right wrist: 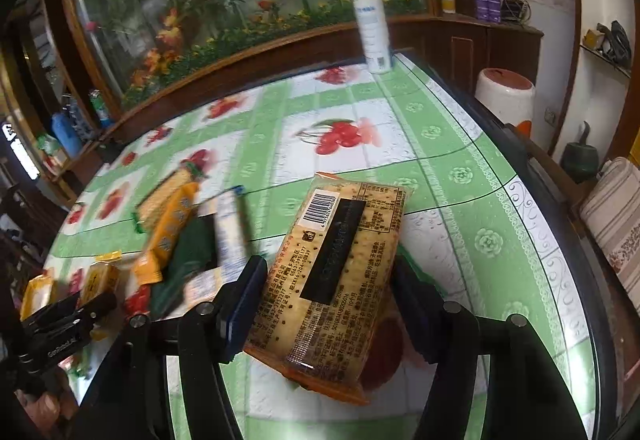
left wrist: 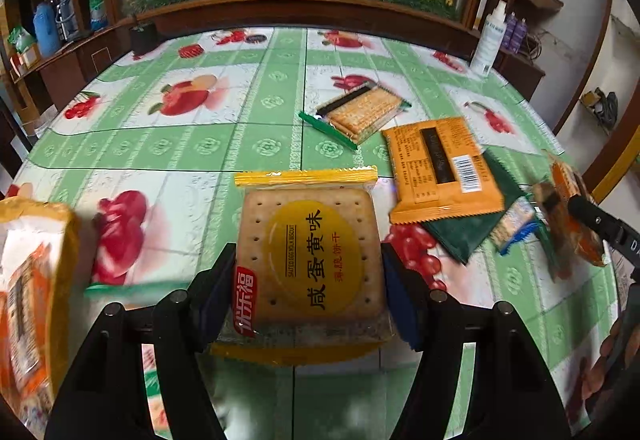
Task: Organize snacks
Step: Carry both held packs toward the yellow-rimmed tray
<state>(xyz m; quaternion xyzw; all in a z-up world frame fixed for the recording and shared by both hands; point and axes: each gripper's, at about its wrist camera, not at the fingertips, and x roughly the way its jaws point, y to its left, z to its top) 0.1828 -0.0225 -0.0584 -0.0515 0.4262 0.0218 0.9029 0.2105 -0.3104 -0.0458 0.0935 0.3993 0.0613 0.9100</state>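
Two hand-held grippers are at work over a table [left wrist: 240, 144] covered with a green and white fruit-print cloth. No earlier view is available, so only the present hold is told.

Left gripper [left wrist: 308, 292]: its dark blue pads sit against both side edges of a yellow salted egg yolk biscuit pack [left wrist: 308, 256], jaws about half closed and gripping it. The pack faces up, label readable, its far edge toward the middle of the table.

Right gripper [right wrist: 328, 300]: its pads close on the sides of an orange-trimmed cracker pack [right wrist: 332, 280], held with the printed back and barcode upward and tilted to the right, above the cloth.

No box, tray or basket shows in either view; the snacks lie loose on the cloth. Beyond the left gripper lie a clear cracker pack with green ends [left wrist: 356, 112], an orange pack [left wrist: 440, 168] lying back up, a dark green wrapper [left wrist: 472, 232] partly under it, and a small blue-edged pack [left wrist: 514, 224] just beside that. At the left edge of the left view is a blurred yellow and white bag [left wrist: 32, 280].

A white spray bottle [right wrist: 372, 28] stands upright at the far corner of the table.
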